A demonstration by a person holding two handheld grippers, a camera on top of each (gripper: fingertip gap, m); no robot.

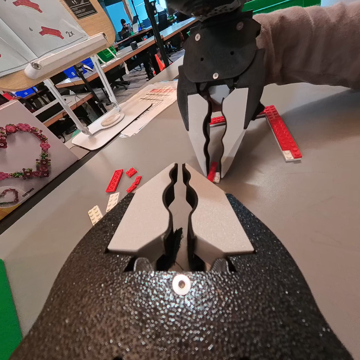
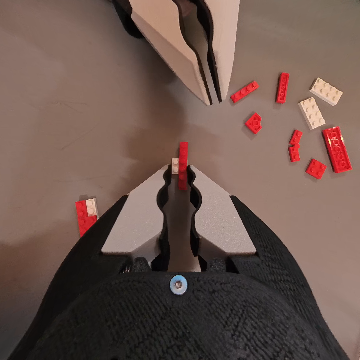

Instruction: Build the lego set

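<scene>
My right gripper points down at the grey table, shut on a small build of a narrow red plate and a white plate. In the left wrist view the right gripper stands upright over the same piece. My left gripper is shut and empty, hovering just short of it, and it also shows in the right wrist view. A long red L-shaped build with a white end lies behind the right gripper; its end shows in the right wrist view. Loose red plates and white plates lie to the side.
The set's box with a heart wreath picture stands at the left. An instruction booklet sits on a white stand, with a paper sheet behind. A green plate lies at the near left edge. A person's sleeve reaches in from the right. My hands' fingertips stand some 7 cm from each other.
</scene>
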